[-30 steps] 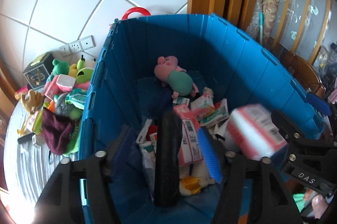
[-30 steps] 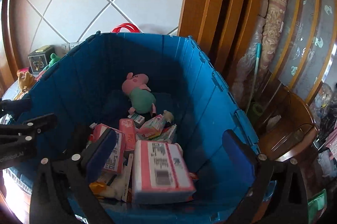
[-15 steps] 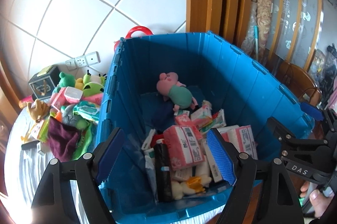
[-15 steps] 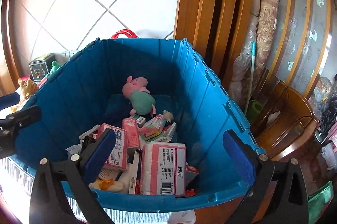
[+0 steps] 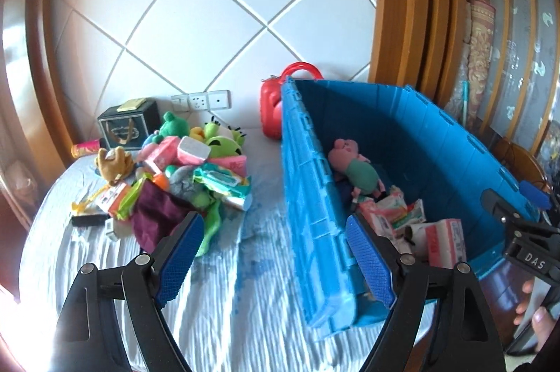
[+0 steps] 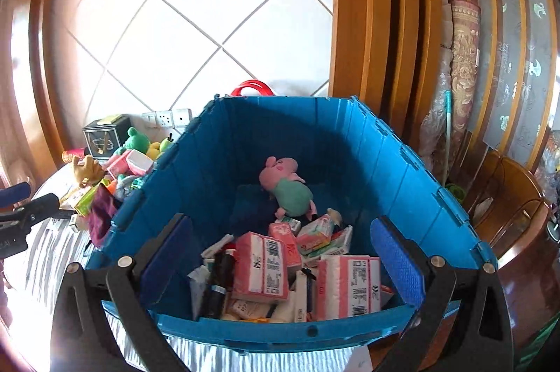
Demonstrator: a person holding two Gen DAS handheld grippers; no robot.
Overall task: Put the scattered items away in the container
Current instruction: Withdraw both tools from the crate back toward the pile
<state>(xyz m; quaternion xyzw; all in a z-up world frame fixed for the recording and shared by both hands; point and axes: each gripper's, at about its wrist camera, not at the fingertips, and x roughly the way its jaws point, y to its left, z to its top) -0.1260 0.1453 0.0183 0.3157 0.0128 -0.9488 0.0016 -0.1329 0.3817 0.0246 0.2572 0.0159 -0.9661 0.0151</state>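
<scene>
From the left wrist camera, the left gripper hangs with its blue-padded fingers spread wide and nothing between them, above a pale striped cloth. Beyond its left finger lies the pile of scattered items: green plush frogs, a tan plush animal, pink and teal tissue packs, a maroon fabric piece, with a dark box behind them by the tiled wall. To the right stands the blue plastic crate, ribbed and open-topped, its long near wall just beside the right finger. Inside it, a pink pig plush in a green top lies near the far end, with pink packets nearer. A red case sits behind the crate.

From the right wrist camera, the right gripper is likewise spread and empty, its fingers framing the crate's near end. Below lie pink tissue packs, a black tube-like object that may be a bottle, and smaller wrappers. The pig plush rests farther back. The pile shows left of the crate.
</scene>
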